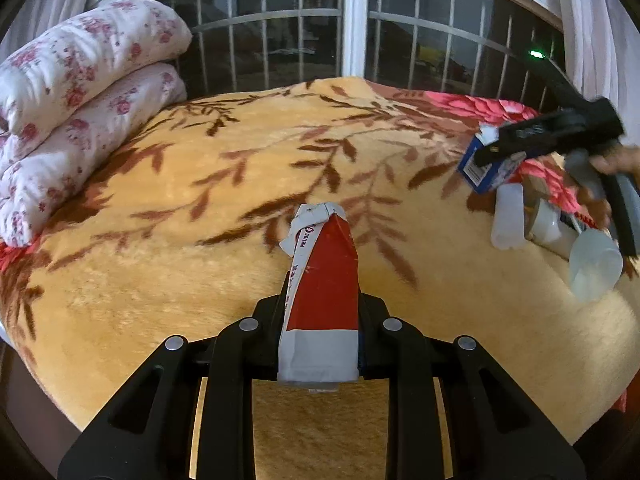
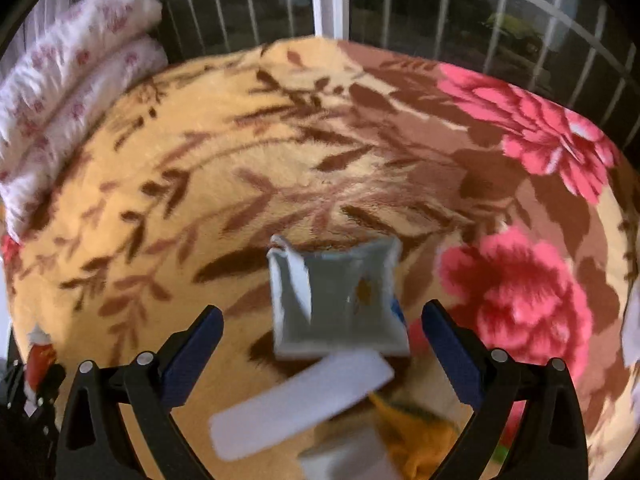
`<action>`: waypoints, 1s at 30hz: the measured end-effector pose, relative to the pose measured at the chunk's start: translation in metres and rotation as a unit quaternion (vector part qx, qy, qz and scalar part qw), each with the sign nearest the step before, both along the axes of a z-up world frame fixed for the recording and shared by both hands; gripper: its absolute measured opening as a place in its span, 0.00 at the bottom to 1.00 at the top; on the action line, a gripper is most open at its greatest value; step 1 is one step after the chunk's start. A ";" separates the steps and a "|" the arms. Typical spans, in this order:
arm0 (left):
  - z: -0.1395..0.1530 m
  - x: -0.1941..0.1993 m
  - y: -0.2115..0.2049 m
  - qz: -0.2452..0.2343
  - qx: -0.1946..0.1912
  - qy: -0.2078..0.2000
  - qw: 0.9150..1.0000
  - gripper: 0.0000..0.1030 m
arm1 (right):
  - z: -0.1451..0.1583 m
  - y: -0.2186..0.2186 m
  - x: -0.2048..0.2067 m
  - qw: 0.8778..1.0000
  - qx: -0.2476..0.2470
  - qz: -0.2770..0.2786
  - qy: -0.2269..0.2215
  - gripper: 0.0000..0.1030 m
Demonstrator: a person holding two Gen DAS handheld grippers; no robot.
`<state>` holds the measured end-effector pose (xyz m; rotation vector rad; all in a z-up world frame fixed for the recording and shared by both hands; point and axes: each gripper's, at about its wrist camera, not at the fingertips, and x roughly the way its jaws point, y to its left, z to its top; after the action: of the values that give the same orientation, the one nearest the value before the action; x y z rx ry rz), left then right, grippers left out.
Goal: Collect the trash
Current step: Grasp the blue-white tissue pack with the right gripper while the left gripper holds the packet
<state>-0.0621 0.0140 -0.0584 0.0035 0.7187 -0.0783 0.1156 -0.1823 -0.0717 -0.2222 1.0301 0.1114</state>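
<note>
My left gripper (image 1: 320, 316) is shut on a flattened red and white tube (image 1: 324, 280), held above the orange leaf-patterned blanket (image 1: 200, 280). Its crumpled far end points toward the window. My right gripper (image 2: 320, 312) is open, its blue pads (image 2: 192, 352) spread wide and touching nothing. Below it lies a pile of trash: an open blue box (image 2: 336, 300) seen from above, a white bottle (image 2: 300, 396) and an orange wrapper (image 2: 416, 432). In the left wrist view the same pile lies at the right: the blue box (image 1: 486, 170), the white bottle (image 1: 508, 216) and a clear plastic cup (image 1: 594, 264).
A folded quilt with pink flowers (image 1: 80, 100) is stacked at the far left of the bed. Behind the bed is a barred window (image 1: 352, 20) with curtains at its sides. A hand (image 1: 616, 160) holds the right gripper's handle. Pink flowers (image 2: 516, 296) pattern the blanket's right side.
</note>
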 end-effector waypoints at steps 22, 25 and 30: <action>0.001 -0.017 0.006 -0.018 -0.016 -0.001 1.000 0.22 | 0.034 0.035 -0.036 0.997 -0.073 -0.015 -0.029 0.50; 0.010 -0.032 0.010 -0.023 -0.026 -0.003 0.999 0.22 | 0.051 0.037 -0.080 0.996 -0.056 -0.016 -0.068 0.50; 0.019 -0.058 0.013 -0.029 -0.025 -0.001 0.999 0.22 | 0.055 0.037 -0.175 0.993 -0.024 -0.017 -0.115 0.51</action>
<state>-0.1199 0.0266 -0.0397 -0.0233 0.7142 -0.1507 -0.0599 -0.1453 -0.0170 -0.2548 0.8067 0.0294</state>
